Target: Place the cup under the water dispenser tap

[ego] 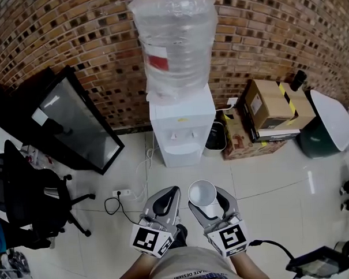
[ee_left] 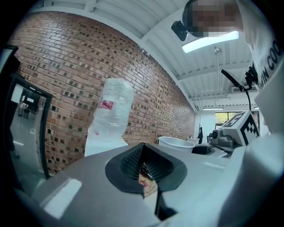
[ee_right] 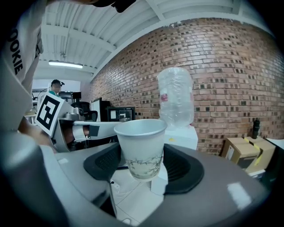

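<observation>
**Cup upright, short of the dispenser**

The white paper cup (ego: 201,194), empty and with a faint leaf print low on its side, sits upright between the right gripper's (ego: 209,201) jaws. It is well apart from the white water dispenser (ego: 182,121) and its 2 taps (ego: 175,134).

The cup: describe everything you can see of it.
The cup looks like white paper, with a faint plant-like print low on its wall, a rolled rim and a downward taper. It is upright and empty, pinched at both sides by the right gripper, held above the floor and short of the water dispenser.
</observation>
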`<control>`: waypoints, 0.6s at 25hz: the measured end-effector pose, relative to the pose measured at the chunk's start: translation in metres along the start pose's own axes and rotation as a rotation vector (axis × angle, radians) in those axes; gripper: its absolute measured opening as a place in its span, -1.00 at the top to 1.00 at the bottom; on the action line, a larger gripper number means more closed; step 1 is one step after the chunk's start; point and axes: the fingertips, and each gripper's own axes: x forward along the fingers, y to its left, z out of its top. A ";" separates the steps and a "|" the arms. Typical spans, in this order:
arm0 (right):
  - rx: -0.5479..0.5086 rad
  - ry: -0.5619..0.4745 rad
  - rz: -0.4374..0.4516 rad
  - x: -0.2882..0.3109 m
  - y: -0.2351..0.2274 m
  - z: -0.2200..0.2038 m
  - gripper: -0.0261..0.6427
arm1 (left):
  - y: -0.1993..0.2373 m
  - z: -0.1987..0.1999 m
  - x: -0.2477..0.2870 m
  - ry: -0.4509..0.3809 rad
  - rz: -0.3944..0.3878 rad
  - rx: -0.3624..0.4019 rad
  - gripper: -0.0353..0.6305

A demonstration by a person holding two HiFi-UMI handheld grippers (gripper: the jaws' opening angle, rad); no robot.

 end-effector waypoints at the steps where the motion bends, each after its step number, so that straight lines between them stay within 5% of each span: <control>1: -0.003 0.000 -0.003 0.006 -0.001 0.004 0.00 | 0.005 0.002 0.004 -0.001 -0.005 -0.001 0.92; 15: -0.044 -0.017 -0.033 0.063 -0.009 0.035 0.00 | 0.060 0.024 0.030 -0.017 -0.036 -0.010 0.92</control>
